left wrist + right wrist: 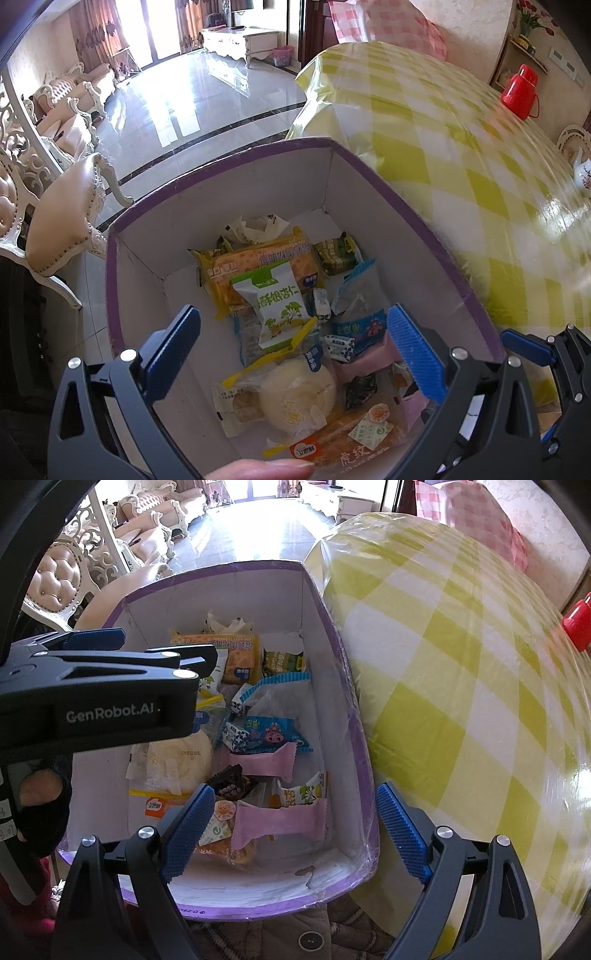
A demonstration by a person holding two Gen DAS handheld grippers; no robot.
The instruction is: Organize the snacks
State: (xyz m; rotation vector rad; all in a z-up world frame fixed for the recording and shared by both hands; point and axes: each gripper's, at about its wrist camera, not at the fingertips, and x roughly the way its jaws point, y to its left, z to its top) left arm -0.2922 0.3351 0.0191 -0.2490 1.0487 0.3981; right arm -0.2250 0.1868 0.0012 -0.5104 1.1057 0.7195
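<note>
A purple-rimmed cardboard box (236,192) with white inner walls holds several wrapped snacks. Among them are a green-and-white packet (277,306), an orange cracker pack (258,262), a round pale bun (295,395) and a blue packet (362,325). My left gripper (295,354) hangs open over the box with nothing between its fingers. In the right wrist view the box (328,635) shows two pink packets (277,816) near its front. My right gripper (295,829) is open above the box's near right corner, holding nothing. The left gripper (155,648) reaches in from the left.
The box stands beside a table (461,664) with a yellow-checked cloth under clear plastic. A red thermos (521,90) and a teapot (583,170) sit on the table. An ornate chair (66,229) stands left of the box, tiled floor (184,92) beyond. A fingertip (258,470) shows at the bottom.
</note>
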